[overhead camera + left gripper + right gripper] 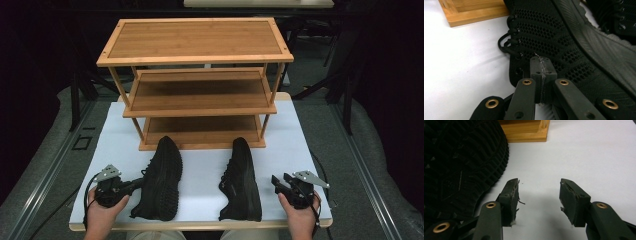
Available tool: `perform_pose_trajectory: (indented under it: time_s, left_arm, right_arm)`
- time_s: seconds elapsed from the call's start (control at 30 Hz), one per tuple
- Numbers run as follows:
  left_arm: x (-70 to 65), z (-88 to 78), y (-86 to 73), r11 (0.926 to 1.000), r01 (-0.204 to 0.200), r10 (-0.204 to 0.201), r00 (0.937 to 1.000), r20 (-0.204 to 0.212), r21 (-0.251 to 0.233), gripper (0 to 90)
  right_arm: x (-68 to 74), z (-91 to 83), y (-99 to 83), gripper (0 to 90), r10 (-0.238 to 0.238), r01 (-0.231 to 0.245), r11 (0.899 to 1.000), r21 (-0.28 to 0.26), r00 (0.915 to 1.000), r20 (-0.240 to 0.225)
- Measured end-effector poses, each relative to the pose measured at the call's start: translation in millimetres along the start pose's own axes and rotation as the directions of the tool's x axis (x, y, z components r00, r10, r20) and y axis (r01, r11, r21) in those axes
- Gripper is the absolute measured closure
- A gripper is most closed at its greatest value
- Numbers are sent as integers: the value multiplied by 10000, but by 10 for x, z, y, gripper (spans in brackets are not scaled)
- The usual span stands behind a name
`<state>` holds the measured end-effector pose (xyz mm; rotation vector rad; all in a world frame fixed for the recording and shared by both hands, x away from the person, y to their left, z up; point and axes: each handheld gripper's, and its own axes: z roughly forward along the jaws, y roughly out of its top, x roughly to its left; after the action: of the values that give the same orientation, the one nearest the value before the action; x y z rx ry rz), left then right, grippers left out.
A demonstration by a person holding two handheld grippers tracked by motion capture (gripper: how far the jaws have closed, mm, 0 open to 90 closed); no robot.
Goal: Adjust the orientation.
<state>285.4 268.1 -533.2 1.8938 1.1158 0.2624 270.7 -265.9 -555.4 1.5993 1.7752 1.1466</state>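
Clamping the left sneaker (161, 180) at nine o'clock, the left gripper (134, 185) should lift level; right gripper (278, 181) gapes, empty.

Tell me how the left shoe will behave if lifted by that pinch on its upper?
The left shoe lies on its side; its mesh upper looks soft, so it probably sags. The left gripper is shut on the edge, so the thick sole likely swings down.

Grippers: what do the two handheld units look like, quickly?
Both are black, with two fingers each on linkage arms with brass-coloured rivets. The left gripper and the right gripper each carry a grey three-cornered plate on top and trail a black cable. The right gripper's pads look frayed at the edges. No sleeves visible on the forearms.
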Motion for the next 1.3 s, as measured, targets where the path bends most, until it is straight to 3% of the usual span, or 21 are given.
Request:
perform_pose_trajectory:
  time_s: [0.23, 0.4, 0.43, 0.53, 0.77, 0.8, 0.87, 1.0, 1.13, 1.3]
  left_arm:
    - [-66, 84, 25, 9995, -221, 216, 9995, 235, 226, 900]
    - [-98, 119, 52, 10000, -12, 4, 9972, 749, 98, 900]
    - [-134, 130, 74, 9997, -210, 199, 9975, 681, 153, 900]
    - [-163, 144, 87, 9992, -367, 354, 9974, 633, 187, 900]
    - [-206, 157, 141, 9975, -692, 686, 9970, 359, 155, 900]
    - [-216, 168, 150, 9981, -620, 616, 9963, 607, 61, 900]
    - [-217, 175, 157, 9977, -668, 659, 9957, 657, 122, 900]
    - [-198, 189, 165, 9992, -390, 377, 9956, 856, 134, 900]
    - [-208, 200, 182, 9992, -397, 391, 9916, 1233, 22, 900]
    - [-277, 219, 248, 9984, -572, 561, 9903, 1271, 50, 900]
  right_arm:
    - [-11, -2, -4, 493, 80, -80, 9999, 134, 10000, -31]
    - [-28, 10, -12, 493, 254, -255, 9997, -52, 9996, -100]
    - [-29, 10, -12, 492, 270, -271, 9996, -81, 9996, -118]
    - [-30, -10, -5, 491, 258, -257, 9996, 89, 9996, -104]
    - [-33, -2, -11, 490, 366, -368, 9992, -137, 9992, -158]
    - [-41, -9, -11, 490, 407, -408, 9991, -96, 9990, -175]
    - [-41, -5, -13, 490, 430, -433, 9989, -152, 9989, -168]
    - [-49, -5, -14, 489, 502, -505, 9986, -165, 9986, -192]
    - [-48, -12, -12, 489, 509, -509, 9987, 14, 9985, -207]
    - [-46, -1, -17, 488, 569, -570, 9984, -39, 9981, -234]
